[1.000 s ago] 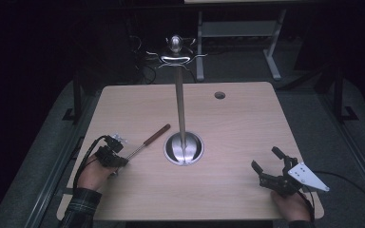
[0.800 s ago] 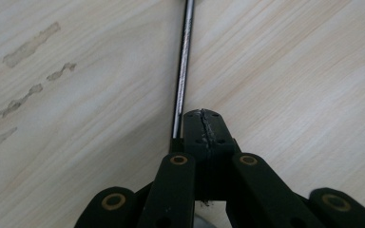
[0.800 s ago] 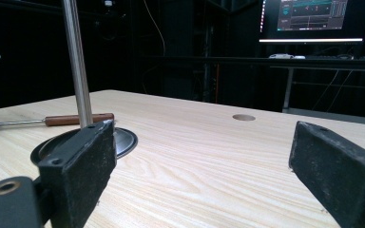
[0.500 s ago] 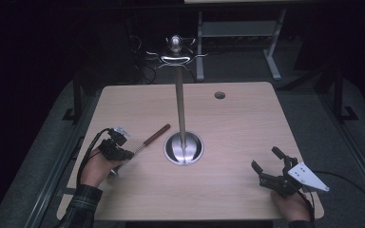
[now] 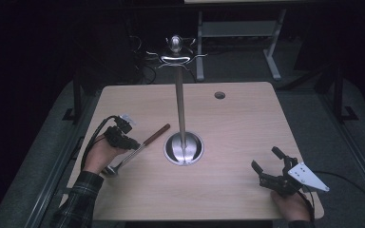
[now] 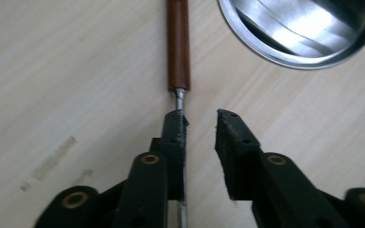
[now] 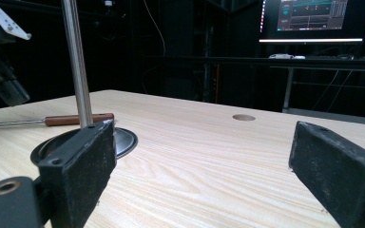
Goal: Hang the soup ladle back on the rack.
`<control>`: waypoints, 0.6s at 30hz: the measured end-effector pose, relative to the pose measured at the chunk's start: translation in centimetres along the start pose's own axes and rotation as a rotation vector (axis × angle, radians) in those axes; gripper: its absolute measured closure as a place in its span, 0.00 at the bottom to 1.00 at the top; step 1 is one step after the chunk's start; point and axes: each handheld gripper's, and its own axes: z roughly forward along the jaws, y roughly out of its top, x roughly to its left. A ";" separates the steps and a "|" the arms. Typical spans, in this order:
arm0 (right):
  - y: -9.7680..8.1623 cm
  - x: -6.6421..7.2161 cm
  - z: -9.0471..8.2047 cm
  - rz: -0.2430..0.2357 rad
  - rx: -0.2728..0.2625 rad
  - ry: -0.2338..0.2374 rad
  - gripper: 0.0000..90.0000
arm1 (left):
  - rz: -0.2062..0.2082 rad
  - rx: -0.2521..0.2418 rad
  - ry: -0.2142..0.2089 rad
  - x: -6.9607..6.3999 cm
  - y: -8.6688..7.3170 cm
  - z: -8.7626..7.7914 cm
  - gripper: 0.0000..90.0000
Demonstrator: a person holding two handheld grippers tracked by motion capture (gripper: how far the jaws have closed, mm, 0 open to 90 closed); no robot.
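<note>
A long utensil with a brown wooden handle [image 5: 157,134] and a thin metal shaft lies flat on the wooden table [image 5: 237,118], left of a metal stand. My left gripper [image 5: 129,143] hovers just above the shaft. Its jaws have just been opening and now stand apart. In the left gripper view the shaft [image 6: 179,97] runs under one fingertip of that gripper [image 6: 202,116], with no pad pressing on it, and the handle [image 6: 178,45] lies beyond. My right gripper [image 5: 265,158] rests open near the table's front right corner, with nothing between the jaws of the gripper [image 7: 202,130].
The stand's pole [image 5: 180,109] rises from a round shiny base [image 5: 184,148] at the table's middle and carries curled hooks [image 5: 175,57] on top. A cable hole [image 5: 220,95] sits at the back right. In the right gripper view the pole [image 7: 77,61] stands left of centre.
My left gripper has let go of the utensil's shaft and has lifted slightly, moving a little away from the front edge. The utensil and the right gripper have stayed put.
</note>
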 end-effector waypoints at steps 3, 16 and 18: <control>0.0 0.0 0.0 -0.001 0.000 0.000 0.09 | 0.010 0.021 -0.018 0.5 0.8 0.4 0.75; 0.0 0.0 0.0 0.000 0.001 0.002 0.09 | 0.008 0.094 -0.049 1.5 3.0 3.2 0.69; 0.0 0.0 0.0 0.000 0.000 0.003 0.09 | 0.031 0.107 -0.047 1.7 3.1 3.8 0.69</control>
